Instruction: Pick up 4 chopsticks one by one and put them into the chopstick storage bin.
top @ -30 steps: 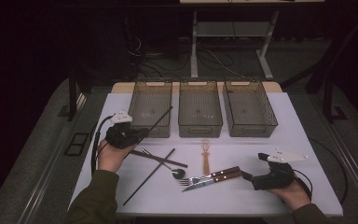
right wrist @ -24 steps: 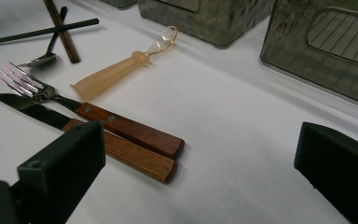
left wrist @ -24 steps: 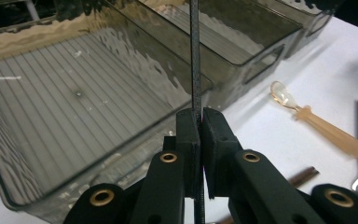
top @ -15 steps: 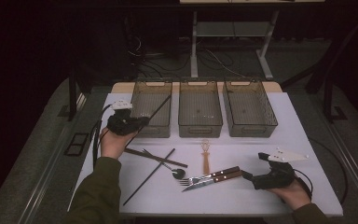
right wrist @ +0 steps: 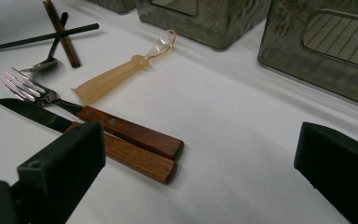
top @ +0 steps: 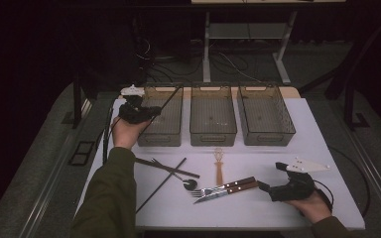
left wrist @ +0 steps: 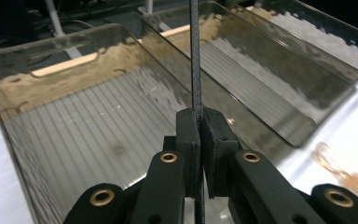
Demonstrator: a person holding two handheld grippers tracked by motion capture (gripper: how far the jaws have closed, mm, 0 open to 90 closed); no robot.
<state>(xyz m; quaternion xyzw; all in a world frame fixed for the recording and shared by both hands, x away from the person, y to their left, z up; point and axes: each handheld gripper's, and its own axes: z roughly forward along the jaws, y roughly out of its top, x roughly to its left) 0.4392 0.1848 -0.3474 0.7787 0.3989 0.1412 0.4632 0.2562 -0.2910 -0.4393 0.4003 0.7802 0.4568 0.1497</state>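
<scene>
My left gripper (top: 152, 112) (left wrist: 200, 122) is shut on a thin black chopstick (top: 171, 97) (left wrist: 195, 56). It holds the stick tilted over the left smoky plastic bin (top: 159, 140) (left wrist: 74, 135), with the far end near the bin's back rim. My right gripper (top: 267, 187) (right wrist: 200, 140) rests open on the white table, just right of the wooden handles of a fork (top: 223, 187) (right wrist: 121, 128) and a knife (top: 230, 192) (right wrist: 130, 158). Nothing is between its jaws.
A second black chopstick (top: 161, 184), a brown chopstick (top: 167, 168), a spoon (top: 188, 184) and an amber translucent utensil (top: 219, 167) lie on the table's middle. The middle bin (top: 213, 135) and right bin (top: 267, 136) stand beside the left one.
My left hand has carried the black chopstick up and away from the table's front, to over the left bin. The right hand has kept still.
</scene>
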